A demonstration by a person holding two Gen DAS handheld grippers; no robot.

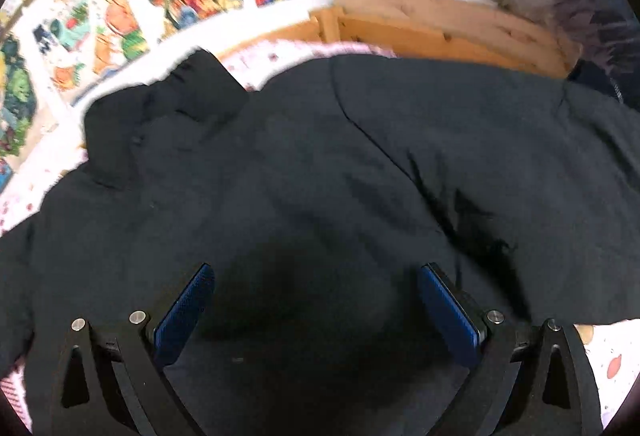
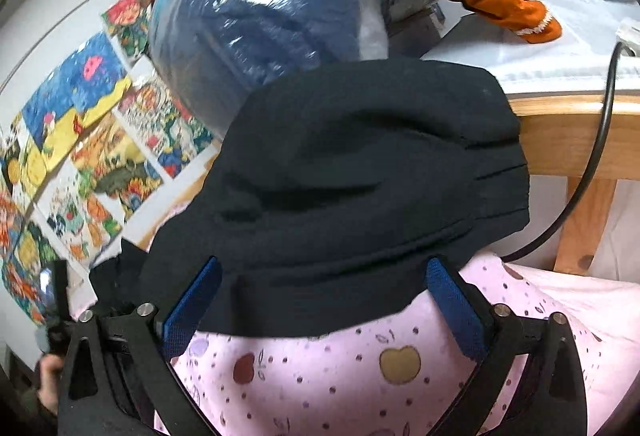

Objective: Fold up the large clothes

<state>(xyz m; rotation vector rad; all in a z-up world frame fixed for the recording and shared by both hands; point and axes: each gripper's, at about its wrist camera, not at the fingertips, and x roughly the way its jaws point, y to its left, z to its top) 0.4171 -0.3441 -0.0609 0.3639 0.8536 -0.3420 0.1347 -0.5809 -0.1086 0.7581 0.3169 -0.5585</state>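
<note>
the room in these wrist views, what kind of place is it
Probably a child's bedroom at home: a pink apple-print bedsheet under the black jacket, colourful drawings taped to the wall, and a wooden bed frame.

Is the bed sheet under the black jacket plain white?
No, the sheet under the black jacket is pink with little apples and dots.

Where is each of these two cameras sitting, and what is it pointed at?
Left wrist: rides the left gripper, looking down on the black jacket; its two open blue-padded fingers show.
Right wrist: rides the right gripper, facing the jacket's edge on the pink sheet; its open fingers show.
Shared: jacket, sheet, colourful wall pictures.
</note>
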